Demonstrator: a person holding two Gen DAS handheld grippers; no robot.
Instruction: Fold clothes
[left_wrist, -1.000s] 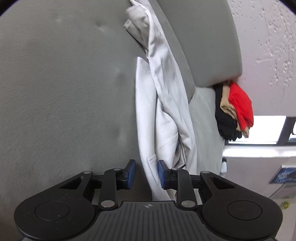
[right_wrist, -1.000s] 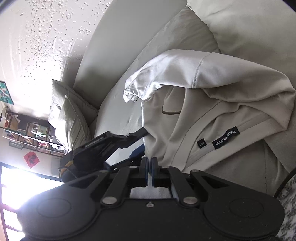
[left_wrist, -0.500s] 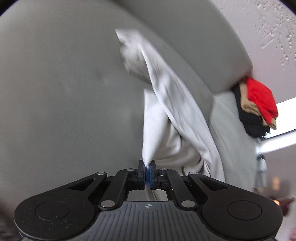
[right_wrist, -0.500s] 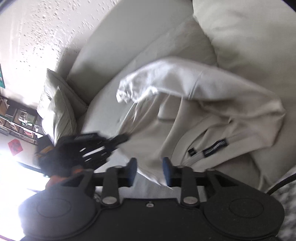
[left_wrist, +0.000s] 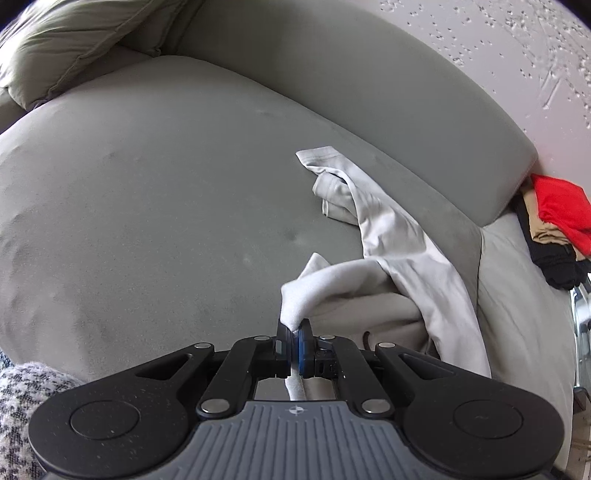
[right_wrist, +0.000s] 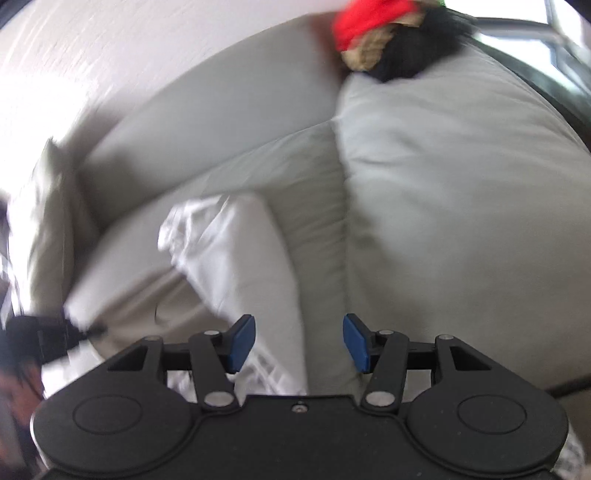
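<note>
Sofa (left_wrist: 147, 221), garment (left_wrist: 388, 236) in left gripper (left_wrist: 294, 328)

Right-wrist view blurred; clothes pile (right_wrist: 384, 40) cropped.

At the lower centre of the frame, a fold of the pale garment (left_wrist: 391, 236) is being pinched by the closed left tongs (left_wrist: 294, 345). The rest is lying across the grey sofa cushion (left_wrist: 147, 206). Red, tan and black clothes (left_wrist: 557, 229) are being kept at the right edge.
</note>
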